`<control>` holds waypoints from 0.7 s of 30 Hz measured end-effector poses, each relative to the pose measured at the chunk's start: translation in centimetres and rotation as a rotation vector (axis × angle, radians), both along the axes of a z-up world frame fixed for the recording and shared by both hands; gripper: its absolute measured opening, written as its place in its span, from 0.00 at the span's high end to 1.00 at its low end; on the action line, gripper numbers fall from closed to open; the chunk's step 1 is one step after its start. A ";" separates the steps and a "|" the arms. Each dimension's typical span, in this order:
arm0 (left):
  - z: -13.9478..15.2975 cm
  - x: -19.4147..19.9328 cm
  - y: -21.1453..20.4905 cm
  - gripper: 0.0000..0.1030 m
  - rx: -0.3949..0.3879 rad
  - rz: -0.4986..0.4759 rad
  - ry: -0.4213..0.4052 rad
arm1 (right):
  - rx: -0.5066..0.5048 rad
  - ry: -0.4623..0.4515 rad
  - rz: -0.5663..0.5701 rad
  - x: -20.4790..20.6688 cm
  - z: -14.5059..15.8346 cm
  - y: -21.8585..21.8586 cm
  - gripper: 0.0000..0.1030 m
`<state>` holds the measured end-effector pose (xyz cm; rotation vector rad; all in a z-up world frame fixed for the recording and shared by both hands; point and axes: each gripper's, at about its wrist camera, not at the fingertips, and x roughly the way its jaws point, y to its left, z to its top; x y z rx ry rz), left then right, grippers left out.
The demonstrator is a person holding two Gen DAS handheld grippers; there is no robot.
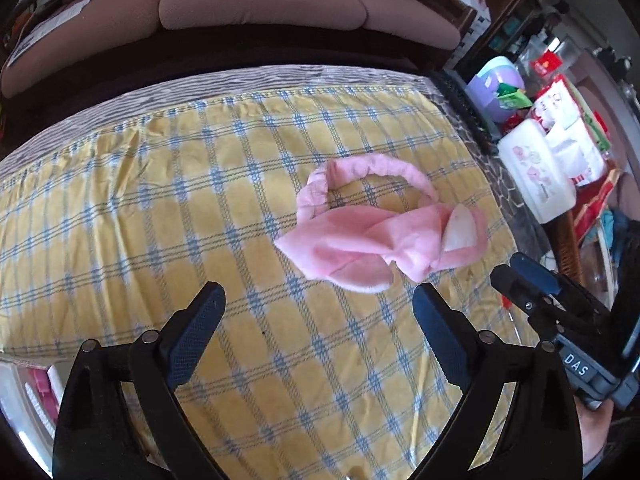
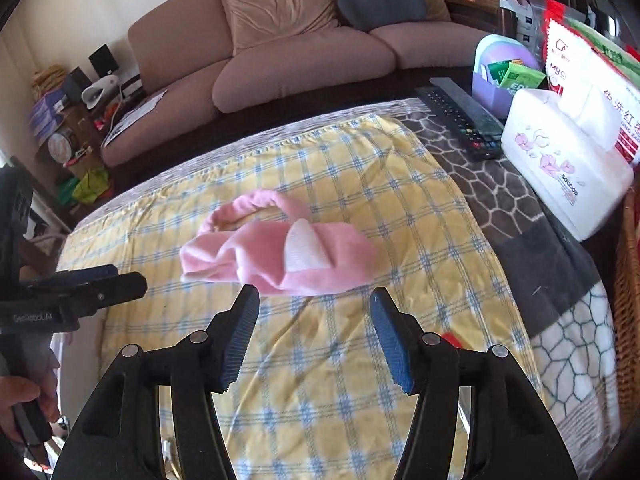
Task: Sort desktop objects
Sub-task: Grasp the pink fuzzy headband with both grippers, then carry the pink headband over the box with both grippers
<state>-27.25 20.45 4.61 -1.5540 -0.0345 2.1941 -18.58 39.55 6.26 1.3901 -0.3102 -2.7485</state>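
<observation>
While both my grippers hover with jaws apart and empty, I judge the pickup not yet begun. Just ahead of my right gripper (image 2: 314,312), the pink headband (image 2: 276,248) lies on the checked cloth (image 2: 400,208); my left gripper (image 1: 318,312) is farther back. Next probably: advance, close.

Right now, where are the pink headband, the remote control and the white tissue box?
pink headband (image 2: 256,256): right wrist view, on its folded plush front.
remote control (image 2: 464,120): right wrist view, on its button face.
white tissue box (image 2: 560,168): right wrist view, on its flowered lid.
</observation>
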 end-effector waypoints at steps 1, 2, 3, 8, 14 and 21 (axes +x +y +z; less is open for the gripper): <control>-0.4 -0.4 0.5 0.09 -0.008 -0.002 0.002 | -0.002 -0.003 0.006 -0.5 -0.5 0.2 0.42; -0.7 -0.7 1.0 0.09 -0.008 -0.002 0.005 | 0.000 -0.002 0.009 -0.8 -0.8 0.2 0.42; -1.0 -0.9 1.4 0.09 -0.007 -0.007 0.007 | 0.007 0.005 0.010 -1.2 -1.0 0.3 0.42; -2.7 -1.6 2.5 0.31 -0.036 -0.030 0.000 | -0.001 -0.004 0.033 -2.8 -2.4 0.5 0.42; -2.0 -0.8 3.4 0.88 -0.043 -0.098 0.049 | 0.022 -0.004 0.073 -3.1 -2.7 -0.6 0.86; 4.7 2.1 0.9 0.92 0.019 -0.106 0.111 | 0.018 0.047 0.118 -0.6 2.2 -3.5 0.90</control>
